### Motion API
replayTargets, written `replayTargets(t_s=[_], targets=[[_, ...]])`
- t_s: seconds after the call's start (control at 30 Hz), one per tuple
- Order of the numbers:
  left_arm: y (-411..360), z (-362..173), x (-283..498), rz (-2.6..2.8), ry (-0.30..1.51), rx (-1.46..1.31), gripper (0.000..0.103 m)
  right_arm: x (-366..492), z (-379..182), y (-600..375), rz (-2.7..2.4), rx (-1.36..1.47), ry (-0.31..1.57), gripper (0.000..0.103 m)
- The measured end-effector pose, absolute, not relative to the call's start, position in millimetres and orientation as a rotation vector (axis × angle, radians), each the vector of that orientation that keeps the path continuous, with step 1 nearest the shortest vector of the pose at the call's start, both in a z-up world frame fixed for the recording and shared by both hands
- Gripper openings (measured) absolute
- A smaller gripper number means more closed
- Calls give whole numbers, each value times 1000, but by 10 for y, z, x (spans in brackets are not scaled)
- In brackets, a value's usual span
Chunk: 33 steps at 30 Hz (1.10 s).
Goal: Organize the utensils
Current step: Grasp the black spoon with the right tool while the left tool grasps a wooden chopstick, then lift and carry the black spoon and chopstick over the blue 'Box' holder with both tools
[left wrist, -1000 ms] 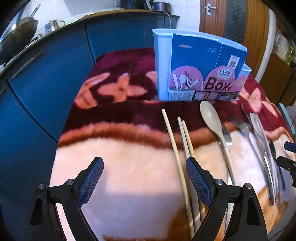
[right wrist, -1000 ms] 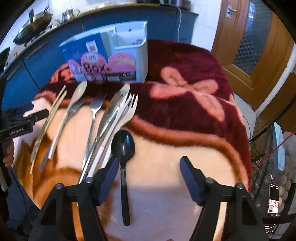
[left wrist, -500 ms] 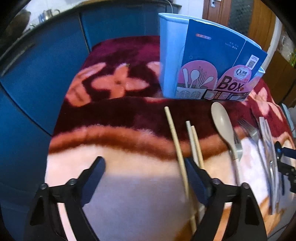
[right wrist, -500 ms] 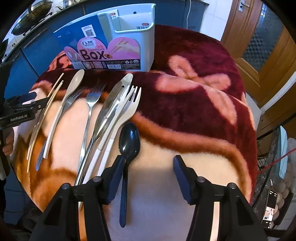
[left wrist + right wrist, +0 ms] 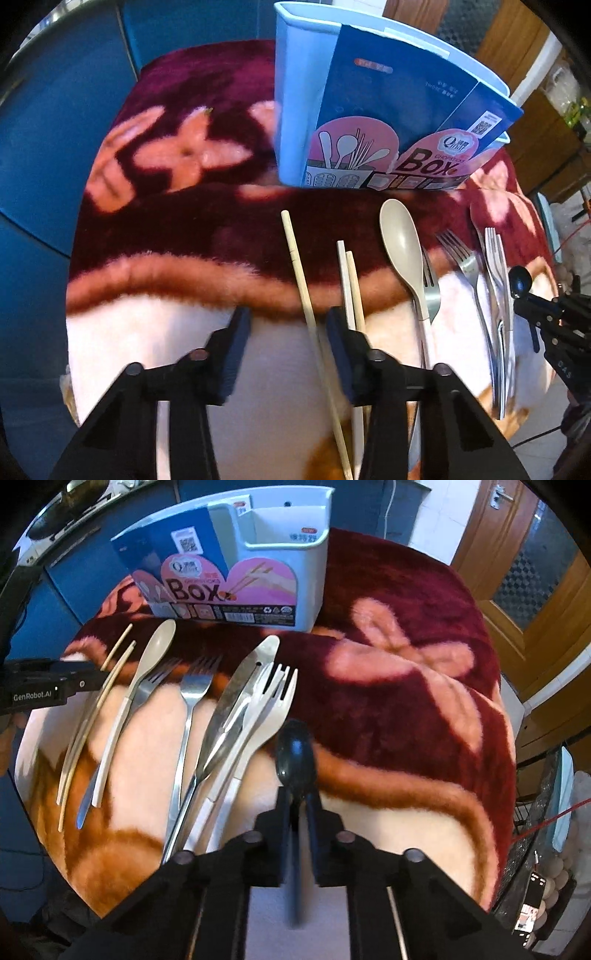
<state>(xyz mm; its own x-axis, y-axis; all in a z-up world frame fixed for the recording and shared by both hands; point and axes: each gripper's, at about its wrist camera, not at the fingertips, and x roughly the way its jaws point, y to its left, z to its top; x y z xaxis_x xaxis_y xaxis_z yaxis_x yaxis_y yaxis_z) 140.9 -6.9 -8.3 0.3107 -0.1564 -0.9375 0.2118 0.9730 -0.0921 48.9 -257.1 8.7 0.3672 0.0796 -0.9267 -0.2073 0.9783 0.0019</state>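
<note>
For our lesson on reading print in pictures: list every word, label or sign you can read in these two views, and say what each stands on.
"Box": on the card sleeve of the utensil holder, in both views.
"GenRobot.AI": on the left gripper body, seen from the right wrist.
"Q" logo wording, QR codes, small print strip and red sticker: too small or blurred to read.

Between the right gripper's fingers (image 5: pixel 284 805) the black spoon (image 5: pixel 295 753) shows only its bowl; its handle below them is smeared by blur. In the left view, the right finger (image 5: pixel 341 354) covers the lower part of the paired chopsticks (image 5: pixel 351 280), and the single chopstick (image 5: pixel 299 266) runs off the bottom edge.
</note>
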Motion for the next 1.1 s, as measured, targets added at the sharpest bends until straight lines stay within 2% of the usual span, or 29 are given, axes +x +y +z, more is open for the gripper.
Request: replayTargets(t_s=[0.07,0.1,0.13,0.33,0.67,1.1], targets=[[-39,-83,1382,-266,1226,20,20,451,111,-2592,179,-102,1144,6],[-17,-80,1382,-285,1226,-7,7,414,135,-2587,179,-95,1121,6],[8,-87,1373,-307,1227,-45,5,376,162,-2581,181,-89,1099,6],[95,39,1151,-325,1127,-117,4,169,362,-2549,202,-50,968,5],[190,827,810,-325,718,-155,4,118,805,-2617,229,76,677,5],[46,1464,1308,-278,446,-195,4,610,1095,-2584,282,161,479,6]])
